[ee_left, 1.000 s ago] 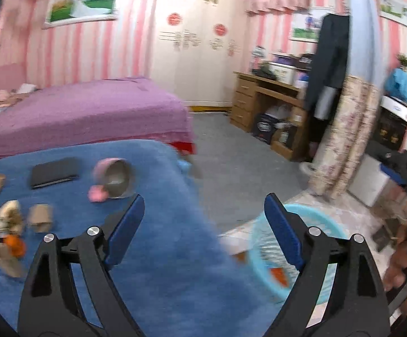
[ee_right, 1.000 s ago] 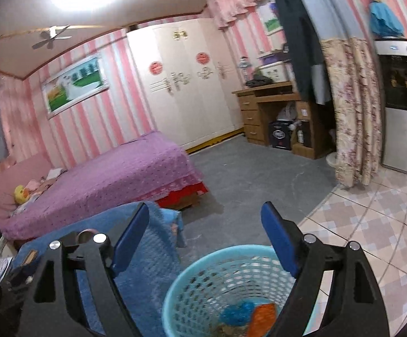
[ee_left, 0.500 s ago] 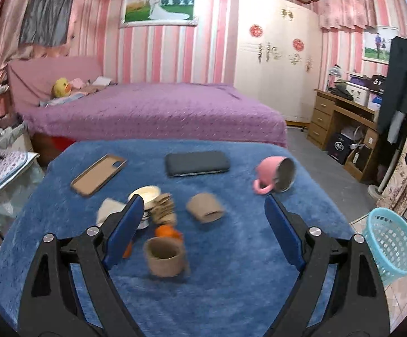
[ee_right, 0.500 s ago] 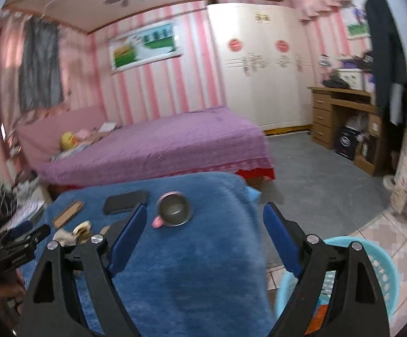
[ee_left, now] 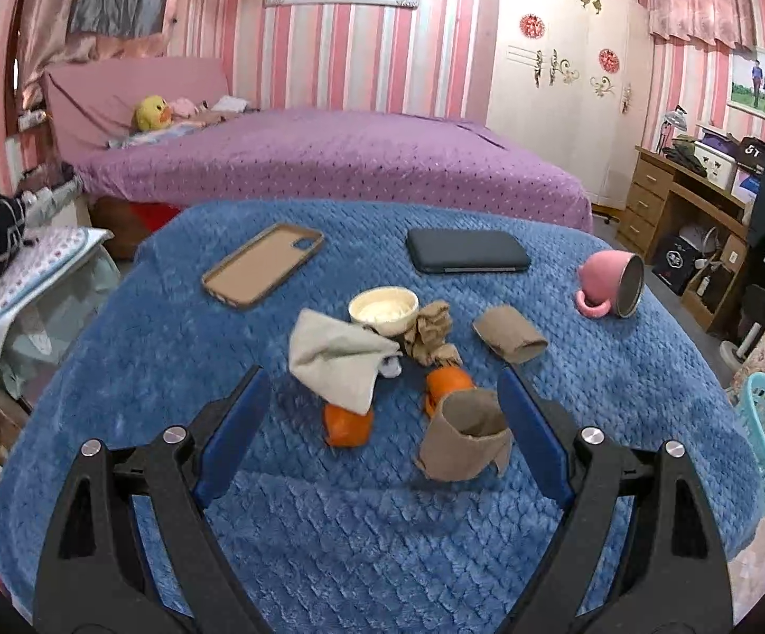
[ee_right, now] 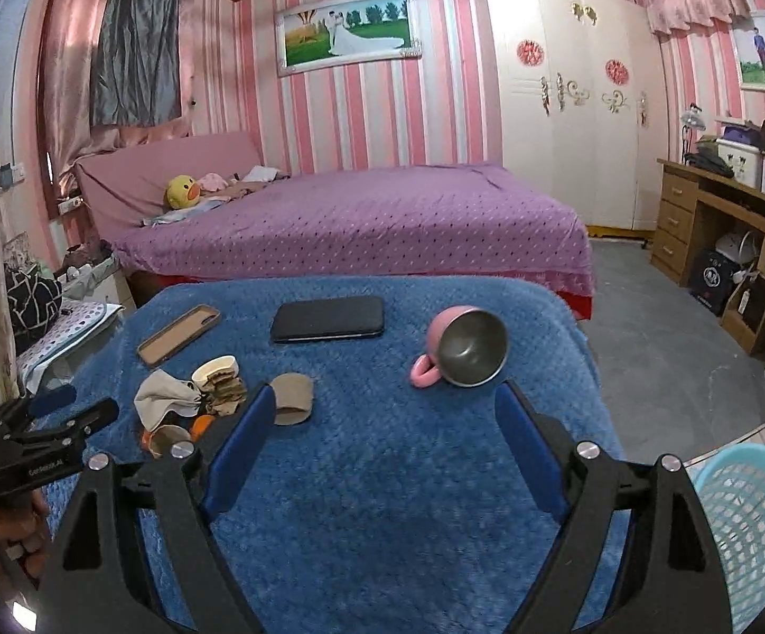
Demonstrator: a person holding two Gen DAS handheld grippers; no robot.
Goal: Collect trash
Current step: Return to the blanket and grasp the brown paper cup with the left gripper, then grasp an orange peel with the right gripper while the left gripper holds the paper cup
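Both the left gripper point(ee_left: 380, 425) and the right gripper point(ee_right: 382, 436) are standing wide open, holding nothing. Paper scraps point(ee_left: 464, 436) and orange peels point(ee_left: 348, 425) are still lying on the blue blanket point(ee_left: 382, 544), waiting. The basket point(ee_right: 752, 523) is sitting beside it.

**A lived-in bedroom in a home**

The place was shown to be a domestic bedroom. A large bed point(ee_right: 361, 222) covered with a purple spread was seen against pink-striped walls, with a yellow duck plush toy point(ee_right: 183, 191) laid near its head. A framed wedding picture point(ee_right: 348, 31) was hung above it. A tall cream wardrobe point(ee_right: 572, 95) with red paper ornaments was set beside a wooden desk point(ee_right: 710, 222) loaded with belongings. Pink curtains point(ee_left: 699, 5) were hung at the window, and a table point(ee_right: 382, 475) was draped in a blue fleece blanket.
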